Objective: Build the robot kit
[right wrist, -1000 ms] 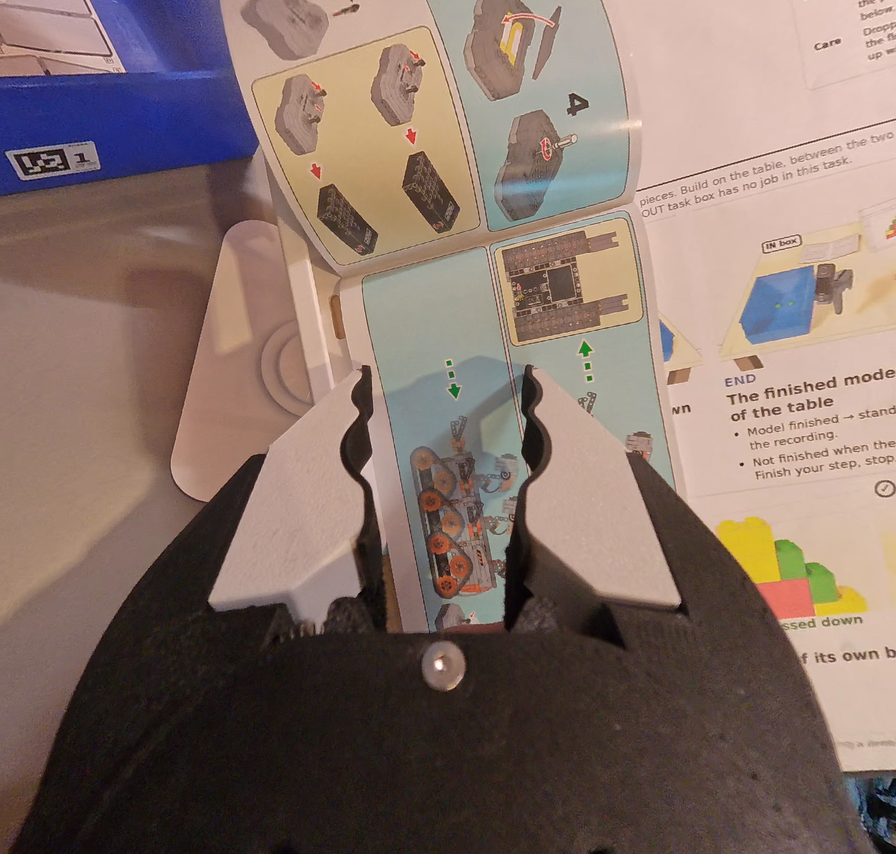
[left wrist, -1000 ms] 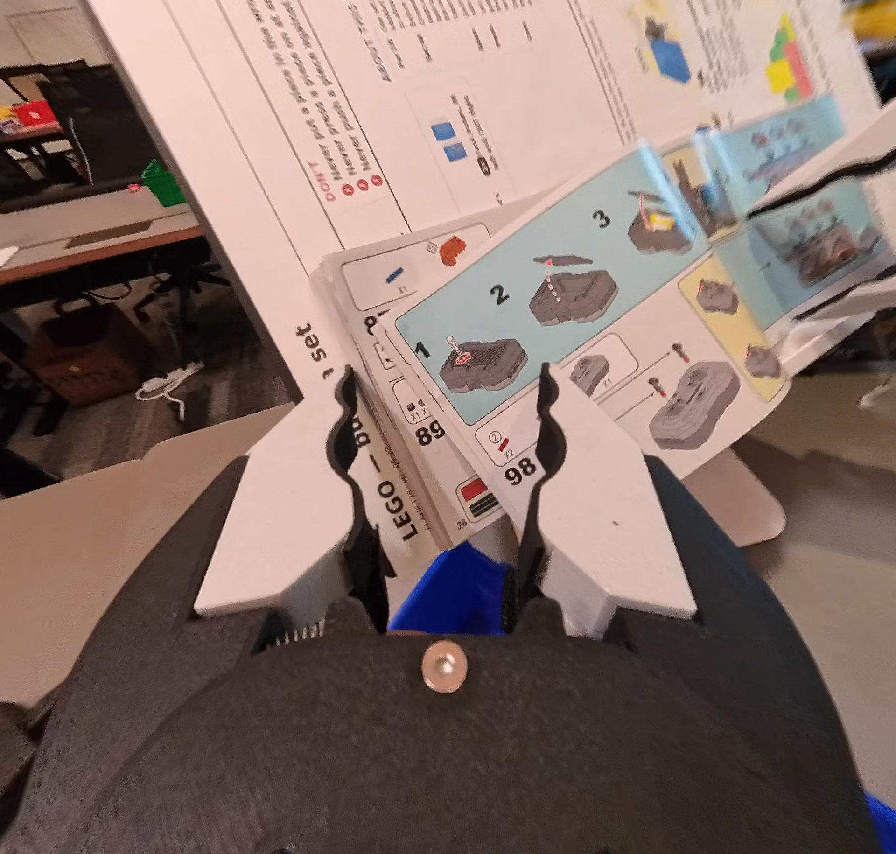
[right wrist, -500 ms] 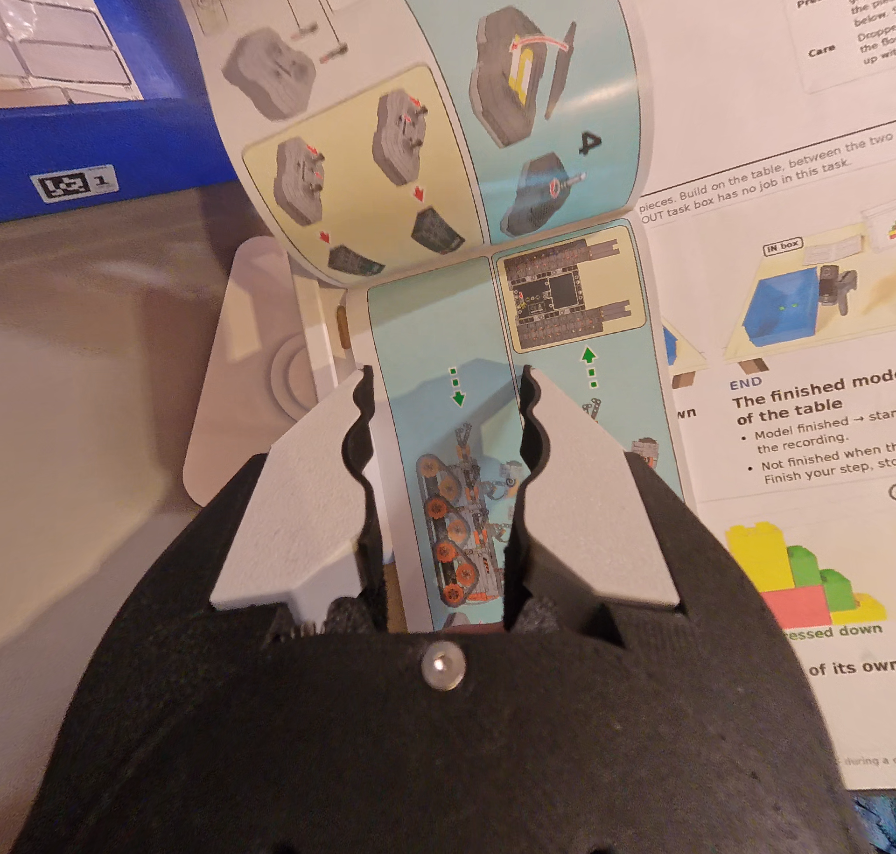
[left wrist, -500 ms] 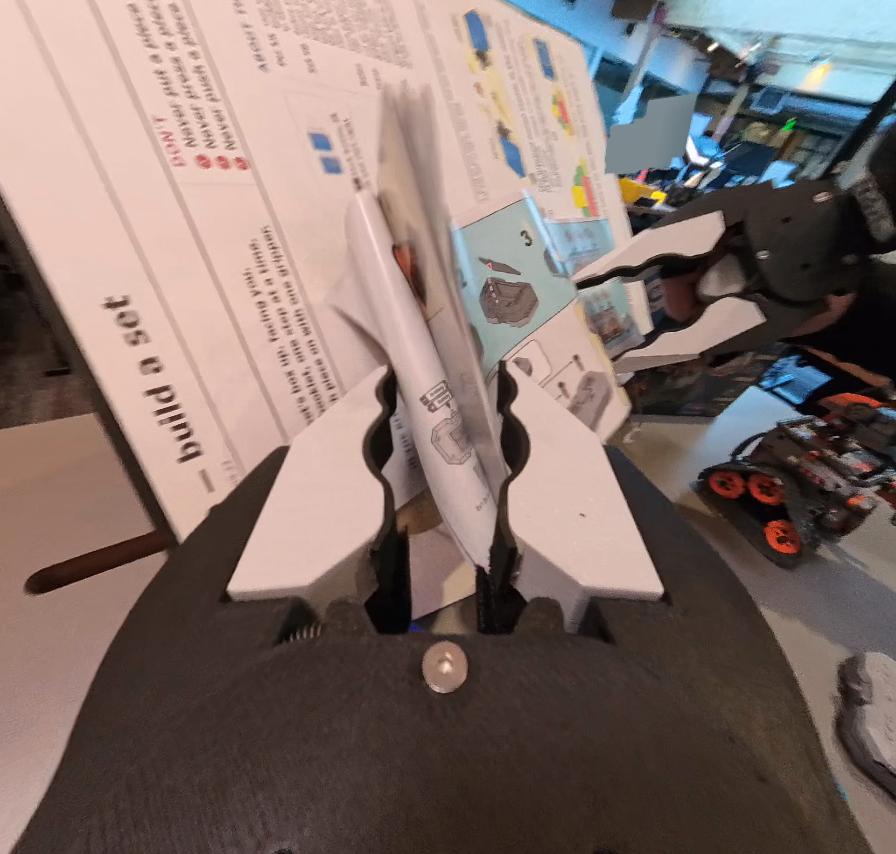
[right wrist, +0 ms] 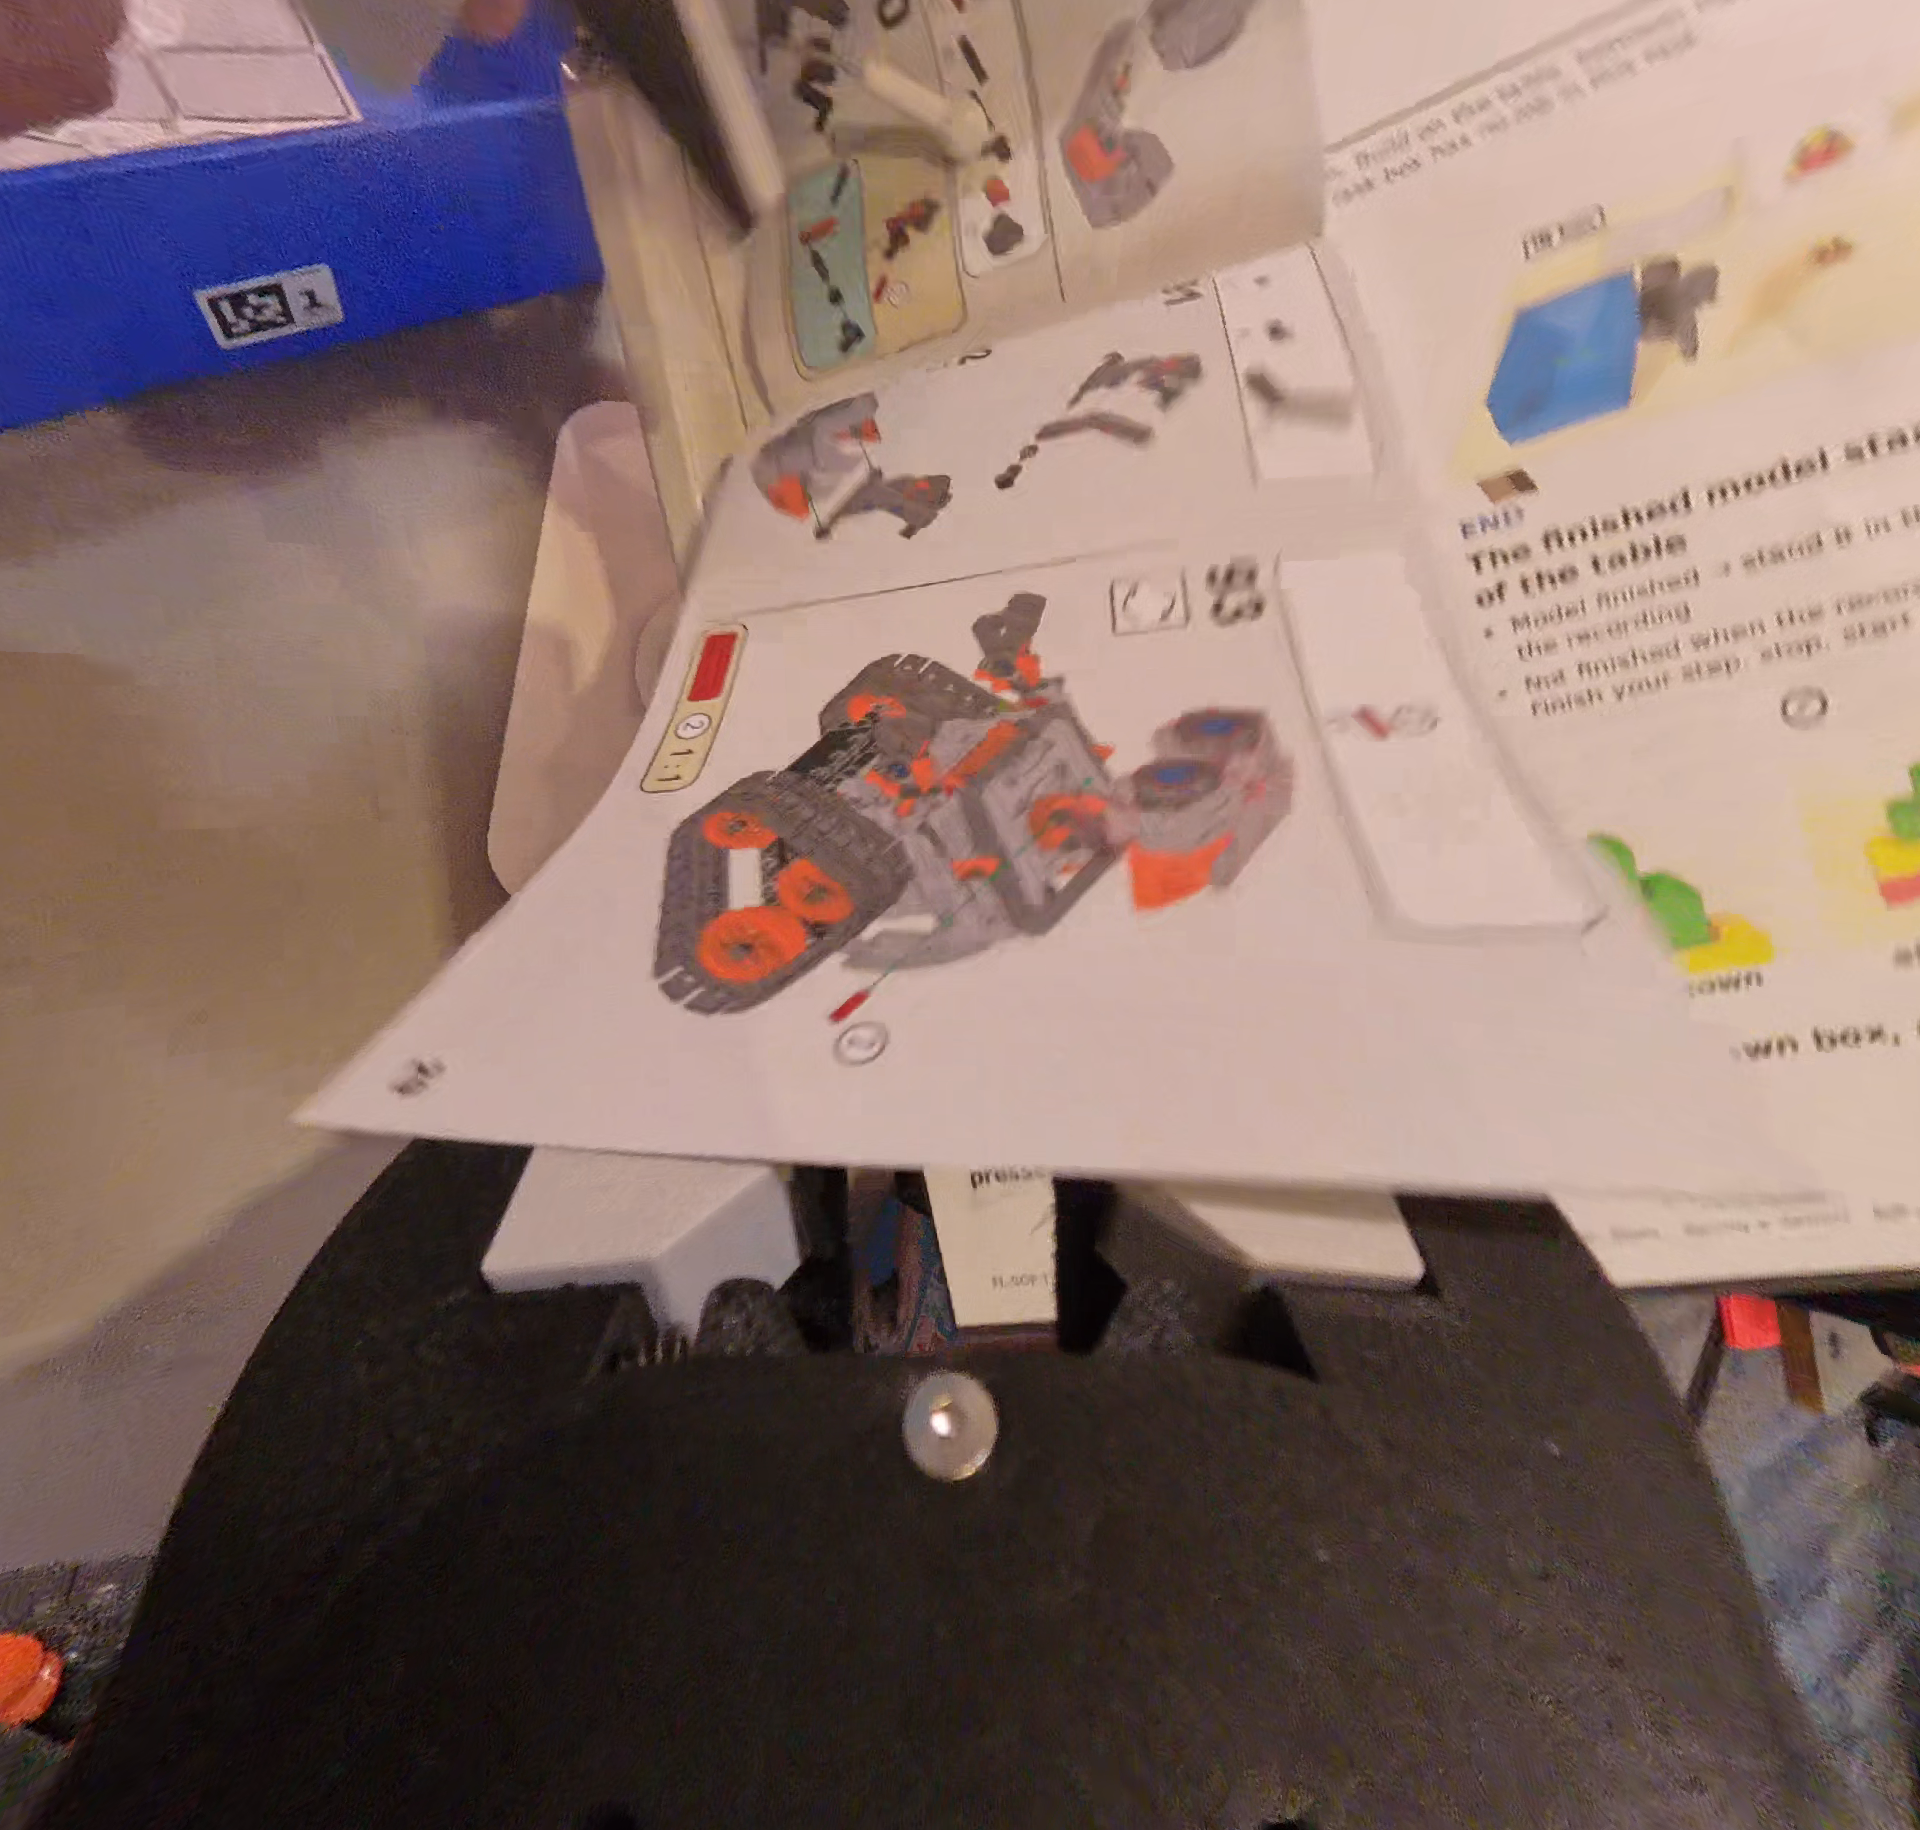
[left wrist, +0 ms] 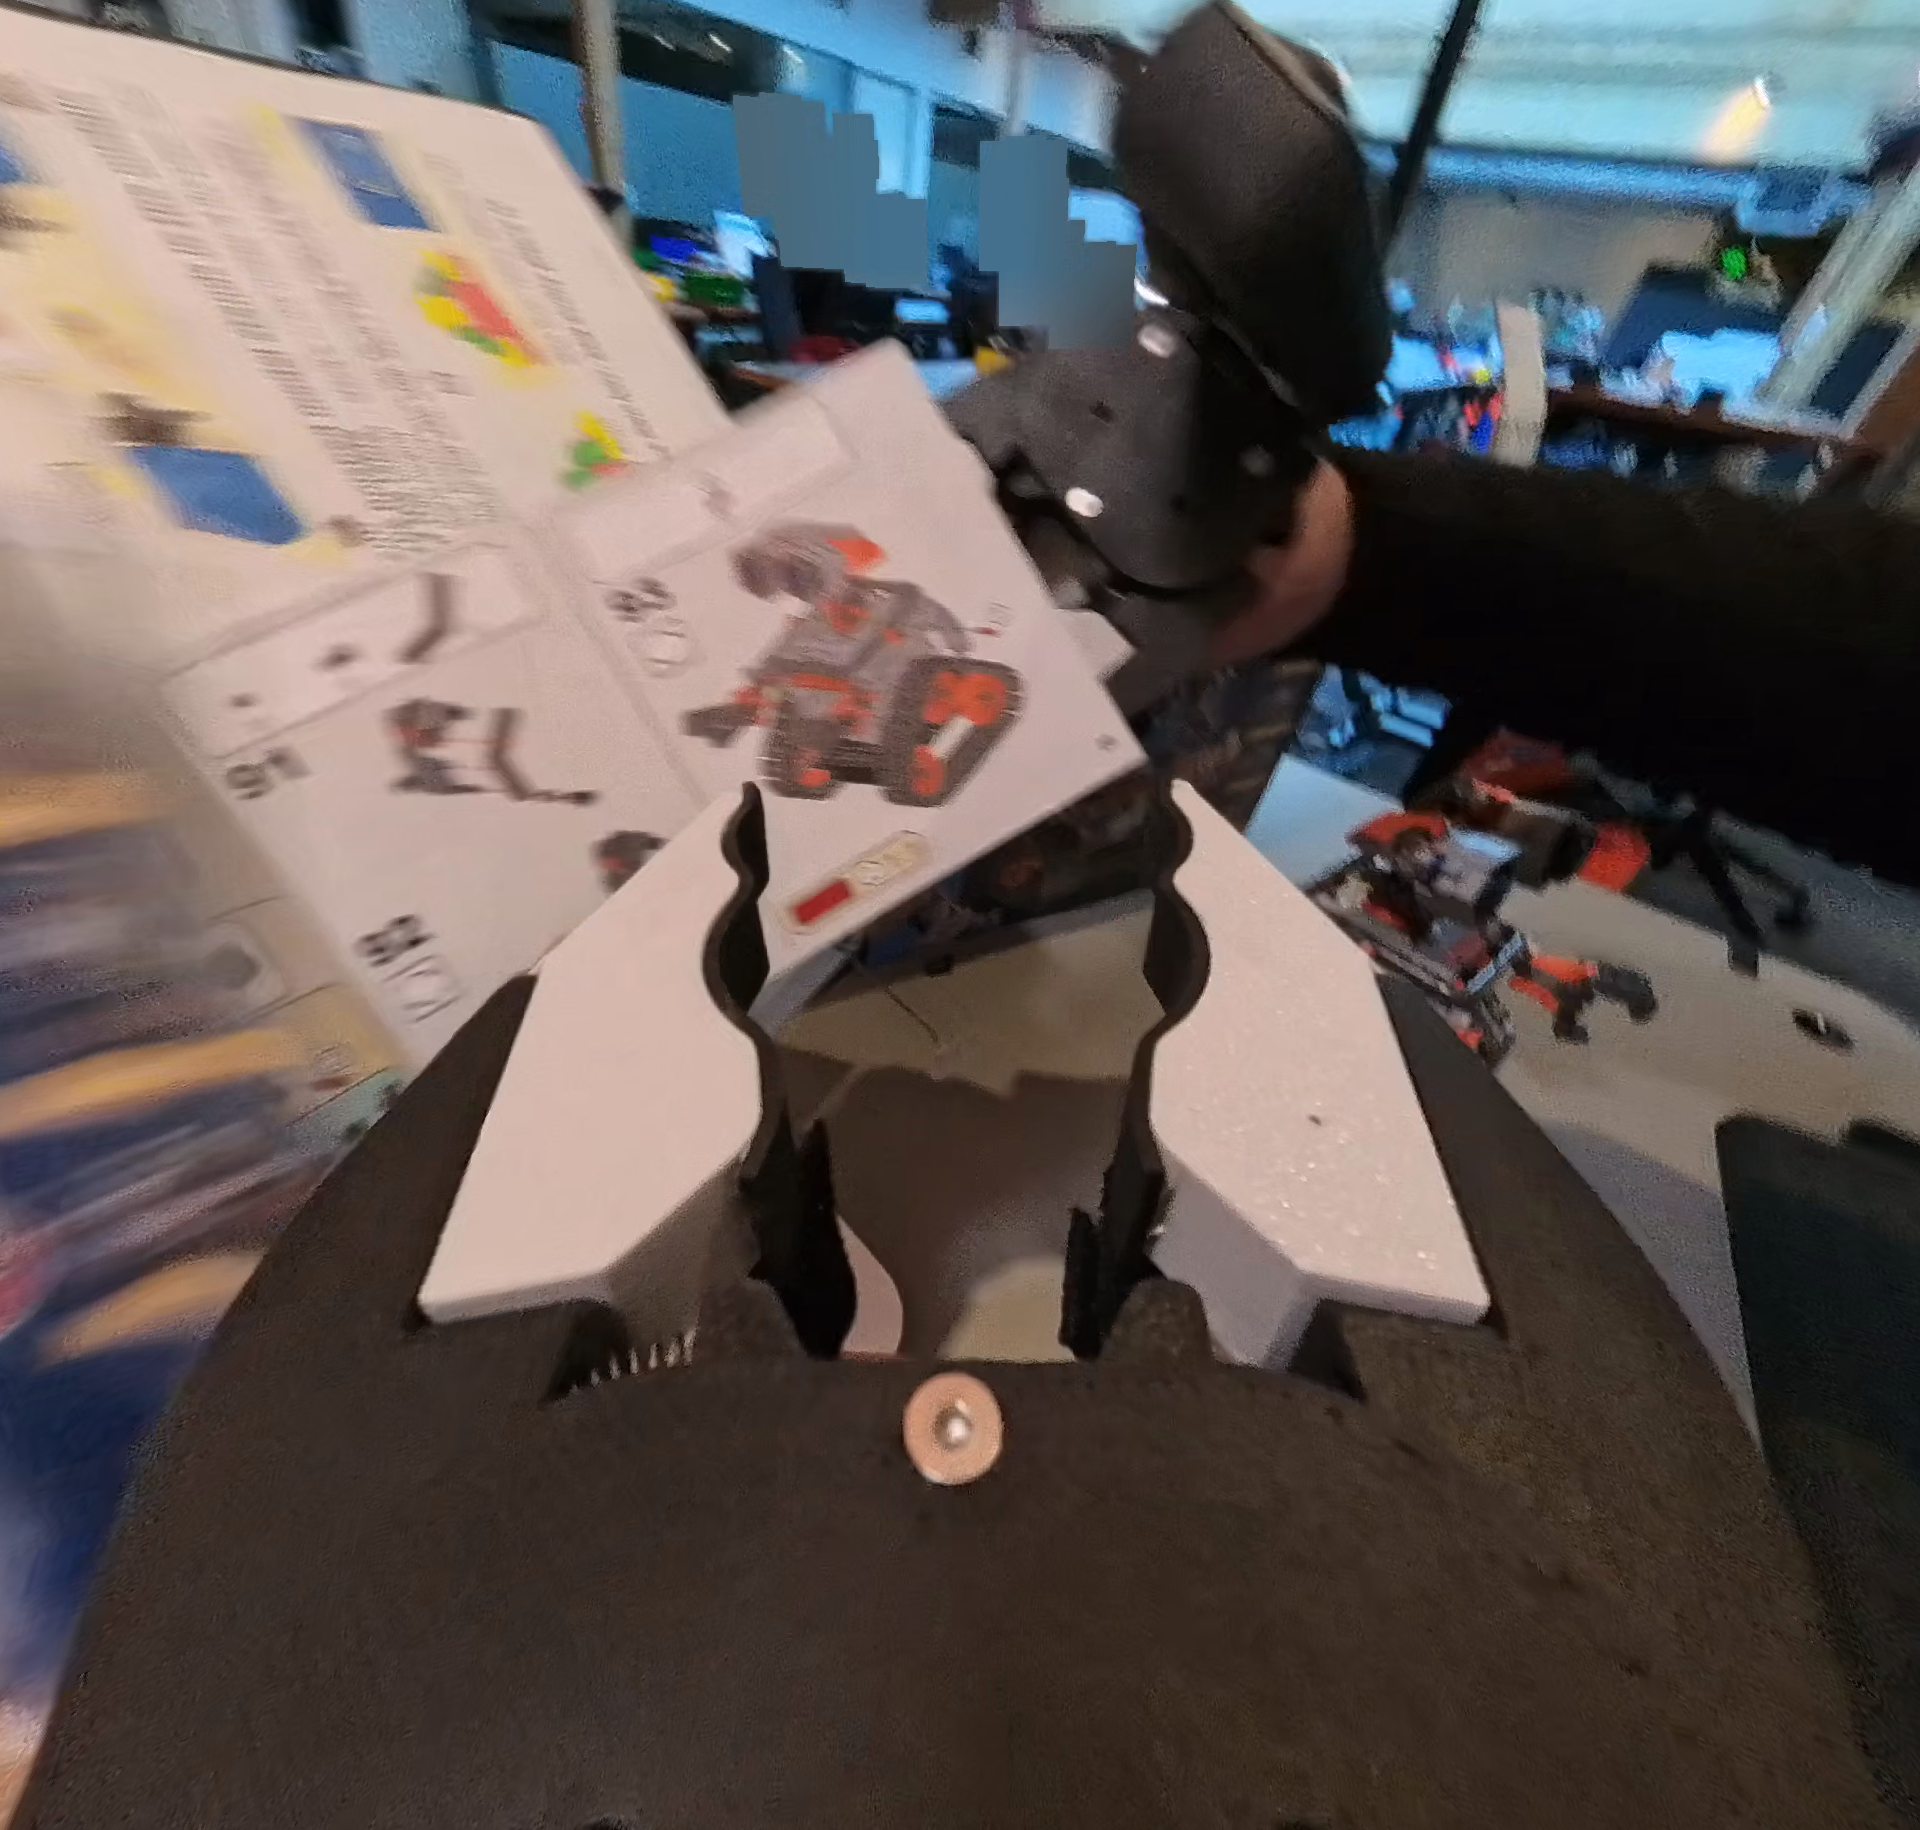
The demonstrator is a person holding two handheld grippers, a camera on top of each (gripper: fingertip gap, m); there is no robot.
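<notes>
An open instruction booklet (right wrist: pixel 935 845) leans on a white stand (right wrist: pixel 561 637). Its top page shows a grey and orange tracked vehicle. That page lies over my right gripper (right wrist: pixel 951 1250) and hides the fingertips. The finger bases (right wrist: pixel 644 1224) stand apart, with nothing clamped between them. My left gripper (left wrist: pixel 961 845) is open and empty, and the booklet's lower corner (left wrist: pixel 862 866) sits just beyond its fingertips. A hand in a dark sleeve (left wrist: pixel 1558 617) holds the right gripper (left wrist: pixel 1195 409) behind the booklet. The blurred left gripper (right wrist: pixel 675 87) shows by the upper pages.
A large printed instruction board (right wrist: pixel 1662 585) stands behind the booklet, also in the left wrist view (left wrist: pixel 312 326). A blue box (right wrist: pixel 312 222) sits at the back left. A built tracked model (left wrist: pixel 1455 928) stands on the table to the right. A small orange piece (right wrist: pixel 21 1676) lies near the edge. The small orange piece (right wrist: pixel 21 1676) is about equally far from each gripper, around 35 cm.
Several pages have flipped: the blue step pages are gone and a white page with the tracked vehicle faces up, covering the right fingers. The left gripper let go of the pages, opened wider and swung right.
</notes>
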